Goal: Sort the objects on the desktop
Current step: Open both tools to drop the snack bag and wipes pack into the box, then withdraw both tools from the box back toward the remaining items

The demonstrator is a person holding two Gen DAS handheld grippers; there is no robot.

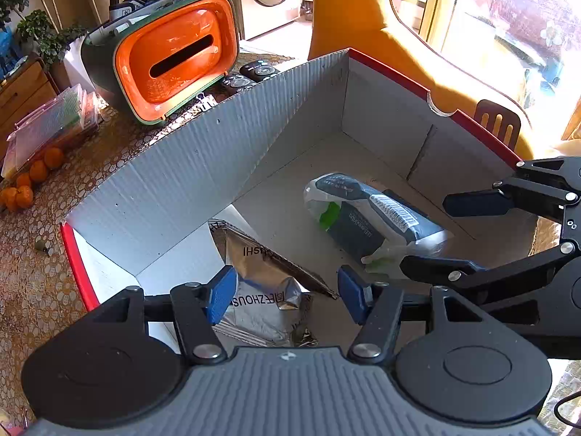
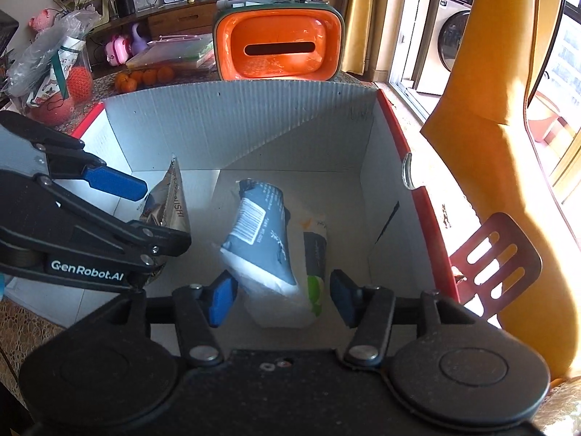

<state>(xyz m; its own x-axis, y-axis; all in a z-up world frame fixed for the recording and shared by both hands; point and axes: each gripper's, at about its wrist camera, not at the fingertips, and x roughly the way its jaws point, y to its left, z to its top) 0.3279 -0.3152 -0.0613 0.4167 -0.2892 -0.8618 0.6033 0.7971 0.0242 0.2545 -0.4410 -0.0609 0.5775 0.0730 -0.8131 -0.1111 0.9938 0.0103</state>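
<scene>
A home living room: washing machine (image 2: 455, 36), curtains (image 2: 357, 14), houseplants (image 1: 40, 32) and toys (image 2: 118, 49) around

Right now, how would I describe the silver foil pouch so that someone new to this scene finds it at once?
Find the open cardboard box with red edges, in front of the orange tissue holder. Two packets lie inside; the silver foil pouch leans against the left wall. Its shiny crinkled foil sets it apart from the grey-and-white packet with a barcode mid-floor.

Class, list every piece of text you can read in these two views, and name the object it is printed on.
"GenRobot.AI": left gripper, on its arm.
"ZHOUS" and "SHI", partial, upside down: silver foil pouch.
Barcode label and white print on grey-and-white packet: too small to read.
Remote controls: button markings unreadable.
</scene>
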